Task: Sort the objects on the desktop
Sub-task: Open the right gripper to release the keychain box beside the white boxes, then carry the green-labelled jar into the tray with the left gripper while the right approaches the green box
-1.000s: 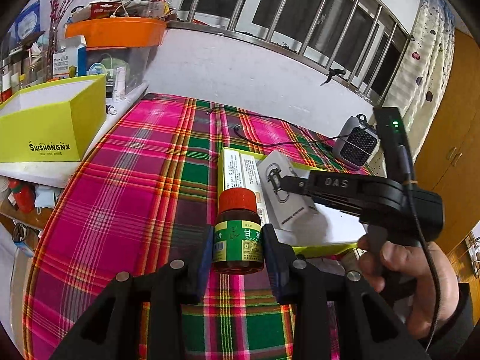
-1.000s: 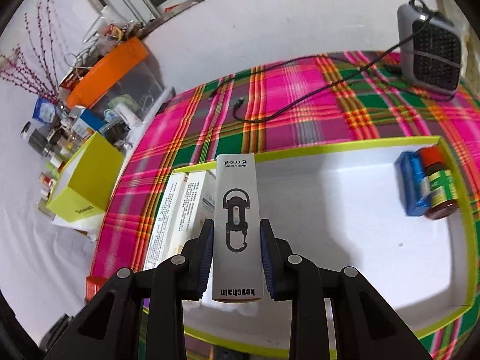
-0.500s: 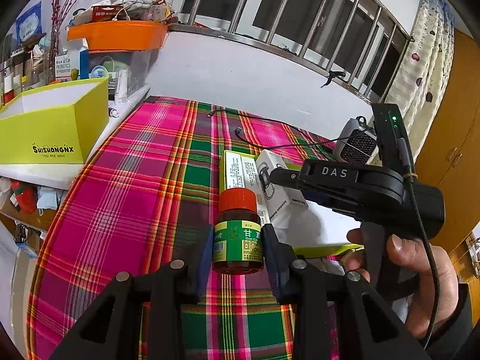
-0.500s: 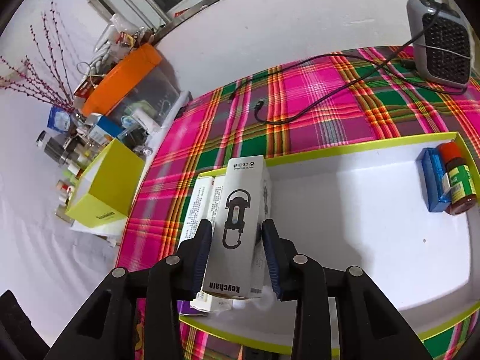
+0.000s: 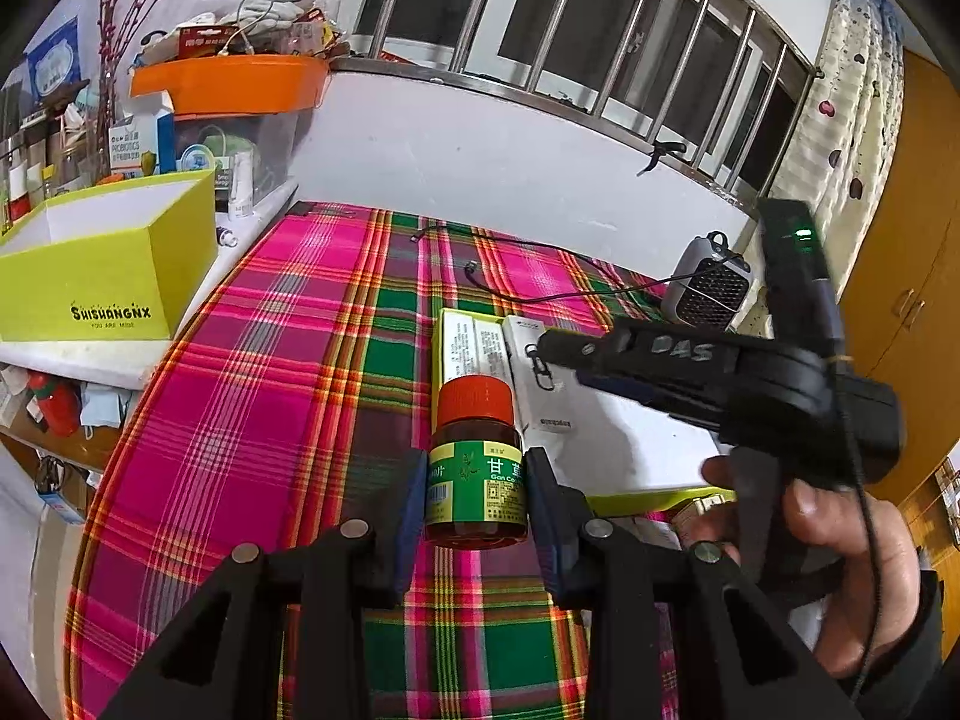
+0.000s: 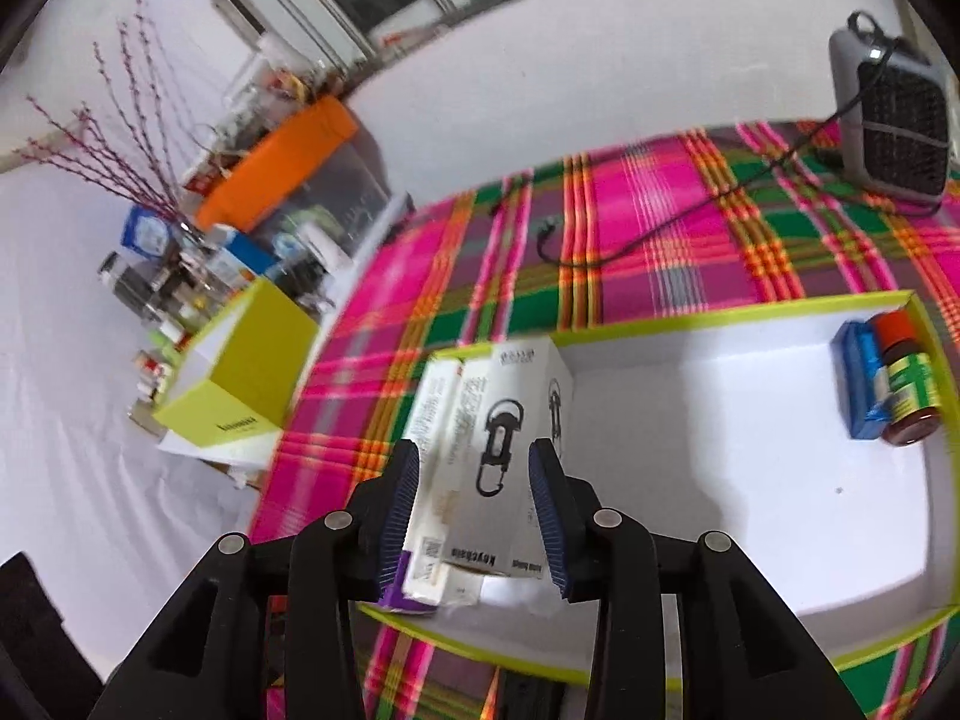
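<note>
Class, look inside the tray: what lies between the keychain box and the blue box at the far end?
Nothing: in the right wrist view, only bare white tray floor separates the keychain box from the blue box.

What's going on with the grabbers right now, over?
Left gripper shut on the bottle. Right gripper open around the keychain box, box resting in the tray. Nothing blocking.

A barred window [image 5: 600, 42] runs above a white wall [image 5: 480, 162]. Below the wall stands a table with plaid cloth [image 5: 270, 372]. A wooden cabinet [image 5: 900, 276] stands right of the window.
</note>
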`<state>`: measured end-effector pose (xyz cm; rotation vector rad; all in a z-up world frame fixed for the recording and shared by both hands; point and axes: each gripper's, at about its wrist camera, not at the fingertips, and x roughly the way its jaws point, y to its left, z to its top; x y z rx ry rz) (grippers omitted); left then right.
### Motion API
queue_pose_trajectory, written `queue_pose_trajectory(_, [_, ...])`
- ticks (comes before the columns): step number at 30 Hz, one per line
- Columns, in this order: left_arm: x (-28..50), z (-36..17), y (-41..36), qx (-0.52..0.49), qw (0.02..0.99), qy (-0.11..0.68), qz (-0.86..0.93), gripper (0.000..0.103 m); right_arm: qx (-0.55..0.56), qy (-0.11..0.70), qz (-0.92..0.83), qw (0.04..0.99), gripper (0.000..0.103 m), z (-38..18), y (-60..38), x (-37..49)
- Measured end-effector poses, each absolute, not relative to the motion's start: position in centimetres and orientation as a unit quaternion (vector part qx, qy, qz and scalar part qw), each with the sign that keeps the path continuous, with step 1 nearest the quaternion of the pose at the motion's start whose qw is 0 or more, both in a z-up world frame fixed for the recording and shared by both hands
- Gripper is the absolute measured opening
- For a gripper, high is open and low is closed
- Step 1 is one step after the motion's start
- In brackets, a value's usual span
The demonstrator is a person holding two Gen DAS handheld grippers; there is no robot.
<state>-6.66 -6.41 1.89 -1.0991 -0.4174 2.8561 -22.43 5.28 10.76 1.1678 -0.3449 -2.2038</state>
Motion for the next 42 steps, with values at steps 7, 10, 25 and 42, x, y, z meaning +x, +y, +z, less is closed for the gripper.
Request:
queue_pose_trajectory(7, [-7.5, 2.2, -4.3, -0.366, 0.048, -0.125, 0.921, 0.033, 0.431, -0.133, -0.842, 0.295, 0.040, 11.2, 10.6, -19.9])
queue_pose_trajectory(10, [-8.0, 2.0, -2.8, -0.376, 0.064, -0.117, 0.917, 0.033, 0.430, -0.140, -0.848, 0.276, 0.040, 10.8, 13.7, -18.5])
queue_pose_trajectory(25, [-11.3, 1.0, 3.6, -0.413, 0.116, -0.091, 0.899, 0.033, 0.415, -0.129, -0.867, 0.242, 0.040, 10.9, 20.0, -15.4])
queue_pose_trajectory(42, [-14.5, -0.3, 6.1, -0.443, 0.126, -0.085, 0.883, 0.033, 0.421, -0.135, -0.867, 0.230, 0.040, 9.8, 22.6, -15.1])
